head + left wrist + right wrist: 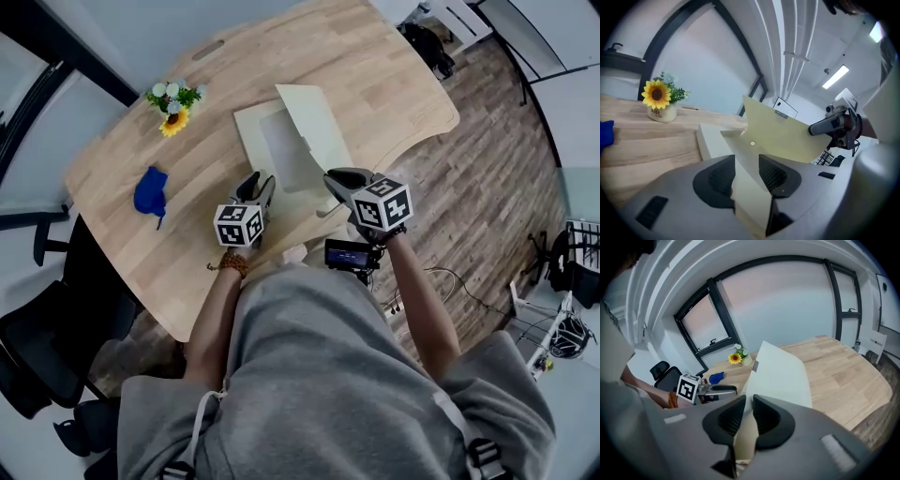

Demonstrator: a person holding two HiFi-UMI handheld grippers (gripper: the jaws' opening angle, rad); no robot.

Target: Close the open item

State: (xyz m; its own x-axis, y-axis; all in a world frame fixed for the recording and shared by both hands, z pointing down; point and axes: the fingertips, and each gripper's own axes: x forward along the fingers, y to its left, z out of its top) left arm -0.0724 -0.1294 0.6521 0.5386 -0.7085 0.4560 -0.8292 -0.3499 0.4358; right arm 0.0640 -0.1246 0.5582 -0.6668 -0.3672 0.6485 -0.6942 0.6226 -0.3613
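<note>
- L: left gripper (746, 164) jaws stand partway apart, with the cream front flap (750, 206) of the case (251, 141) filling the gap. Pads appear to bear on it (contact line itself is hard to read).
- R: right gripper (749, 404) jaws nearly together, pinching the near edge of the raised lid (780, 373), a thin sheet.
- Case lies flat approx. mid-tabletop, just in front of the person. Its long axis runs away from the person.
- Lid rises steeply from the case's right long side, open face toward the left gripper. Small round snap stud (752, 143) shows on the inner face.
- Both grippers are at the case's near end, left at the near-left corner, right at the lid's near lower edge.
- Tabletop (394, 84): light wood, rounded corners. A sunflower pot (173, 101) is toward the far left, and a blue cloth item (150, 192) left of the case, well apart from it.
- Room: wood-plank floor (478, 187), black chair (37, 347) at left, dark-framed windows (705, 324).
</note>
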